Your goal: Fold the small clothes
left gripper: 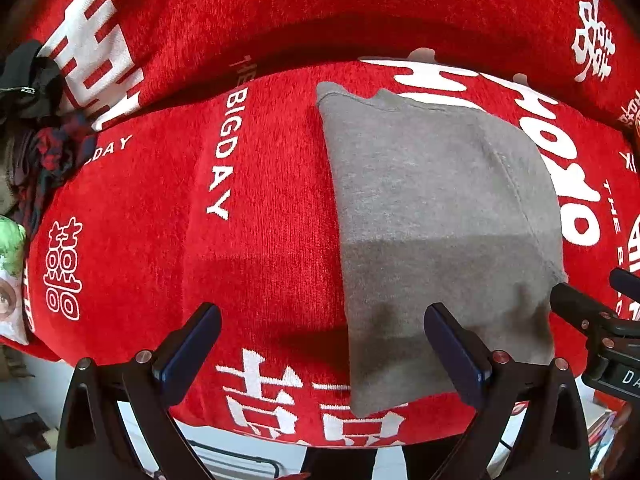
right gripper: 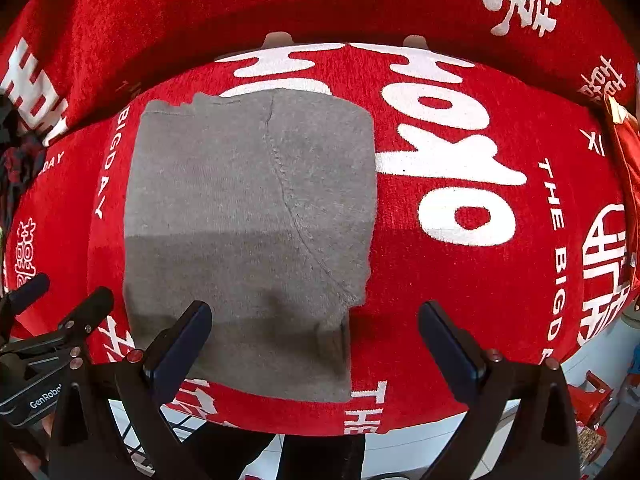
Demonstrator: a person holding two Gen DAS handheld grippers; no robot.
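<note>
A small grey garment [left gripper: 436, 216] lies folded flat into a rectangle on a red blanket with white lettering [left gripper: 248, 208]. It also shows in the right wrist view [right gripper: 248, 220], with a curved seam across it. My left gripper [left gripper: 320, 344] is open and empty above the garment's near left edge. My right gripper [right gripper: 316, 340] is open and empty above the garment's near right corner. Each gripper shows at the edge of the other's view, the right one [left gripper: 600, 320] and the left one [right gripper: 60, 328].
The red blanket [right gripper: 460, 280] covers a raised surface with a second red fold behind. A heap of dark and plaid clothes [left gripper: 36, 128] lies at the far left. White floor [left gripper: 32, 392] shows below the near edge. Red items [right gripper: 592, 396] stand at lower right.
</note>
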